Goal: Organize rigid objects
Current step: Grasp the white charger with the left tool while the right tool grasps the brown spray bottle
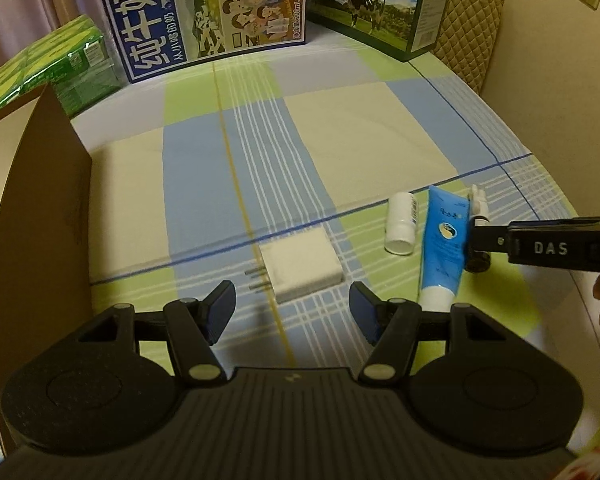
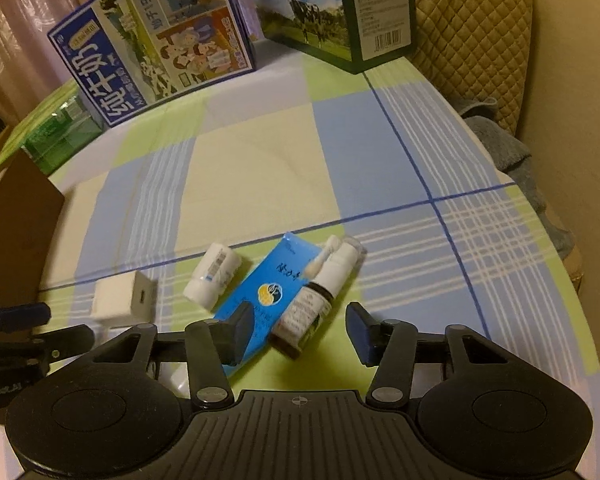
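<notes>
A white charger block [image 1: 304, 268] with its metal prongs to the left lies on the checked cloth just beyond my left gripper [image 1: 292, 312], which stands open and empty above it. To the right lie a small white bottle [image 1: 400, 222], a blue tube [image 1: 442, 248] and a dark spray bottle [image 1: 478, 200] with a white nozzle. In the right wrist view the spray bottle [image 2: 320, 292] lies between the fingers of my right gripper [image 2: 300, 332]. Its jaws stand apart from the bottle, and the left finger hangs over the blue tube [image 2: 260, 292]. The white bottle [image 2: 214, 276] and charger [image 2: 120, 300] lie further left.
A brown cardboard box wall [image 1: 48, 200] rises at the left. Behind stand a blue milk carton box [image 1: 204, 12], a green cow-print box [image 1: 376, 4] and a green shrink-wrapped pack [image 1: 60, 64]. A quilted cushion [image 2: 472, 28] and a grey towel [image 2: 504, 144] flank the right edge.
</notes>
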